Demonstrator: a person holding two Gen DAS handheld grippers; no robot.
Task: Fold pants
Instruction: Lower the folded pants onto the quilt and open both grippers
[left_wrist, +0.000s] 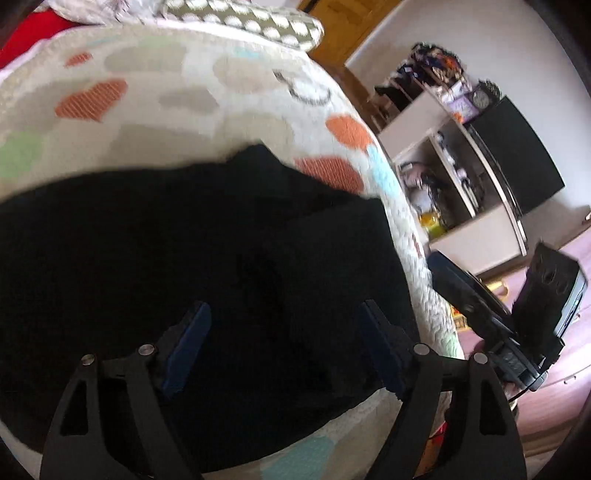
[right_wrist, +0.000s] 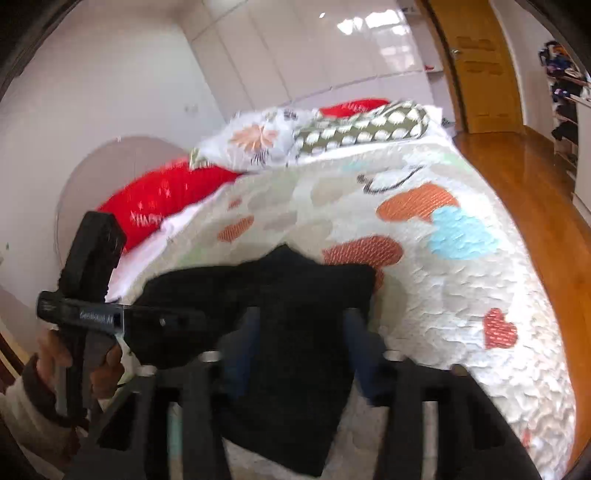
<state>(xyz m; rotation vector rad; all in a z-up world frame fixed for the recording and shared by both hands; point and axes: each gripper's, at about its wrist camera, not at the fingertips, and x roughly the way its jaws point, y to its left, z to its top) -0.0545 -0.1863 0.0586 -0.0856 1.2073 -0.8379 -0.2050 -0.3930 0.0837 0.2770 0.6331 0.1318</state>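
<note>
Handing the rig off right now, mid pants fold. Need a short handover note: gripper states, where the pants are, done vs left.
Left hand-held gripper: open, hovering over the black pants, holding nothing.
Right hand-held gripper: fingers wide apart either side of the pants' near end; open, though blur hides any contact.
Pants: lying bunched on the heart-print bedspread near the bed's edge, some layers overlapping.
Done: pants look partly folded over, not neat.
Left: likely smooth flat, make the remaining folds and square the edges.

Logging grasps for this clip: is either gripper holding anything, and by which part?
Neither. The left gripper and the right gripper are both open above the black pants on the bedspread.
</note>
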